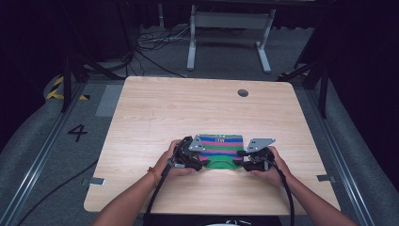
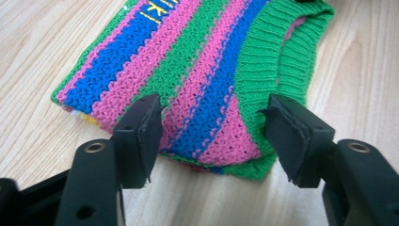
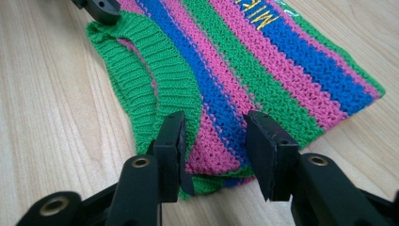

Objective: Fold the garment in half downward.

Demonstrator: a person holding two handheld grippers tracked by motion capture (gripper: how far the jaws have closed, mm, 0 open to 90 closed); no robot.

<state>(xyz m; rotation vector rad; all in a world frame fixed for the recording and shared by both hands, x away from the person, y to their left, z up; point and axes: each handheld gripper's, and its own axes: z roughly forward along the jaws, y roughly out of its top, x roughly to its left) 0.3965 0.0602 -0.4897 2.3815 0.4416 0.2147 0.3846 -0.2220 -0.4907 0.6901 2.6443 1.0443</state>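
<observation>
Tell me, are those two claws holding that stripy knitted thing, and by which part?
No. The striped knitted sweater lies folded on the table; the left gripper and right gripper stand open over its near shoulders.

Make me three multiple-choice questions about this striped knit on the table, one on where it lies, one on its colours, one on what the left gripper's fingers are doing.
1. Where does the knit garment lie on the table?
A. Near edge, between both grippers
B. Far edge, by the round hole
C. Hanging off the left side

2. Which colours are its stripes?
A. Red, white, black
B. Green, pink, blue
C. Orange, grey, purple

3. How do the left gripper fingers stand?
A. Clamped on the knit
B. Apart, above the knit's folded edge
C. Pressed flat on bare wood

Answers: 1 A, the high view shows it between the left gripper and the right gripper; 2 B, the bands are clear; 3 B, a wide gap shows.
</observation>
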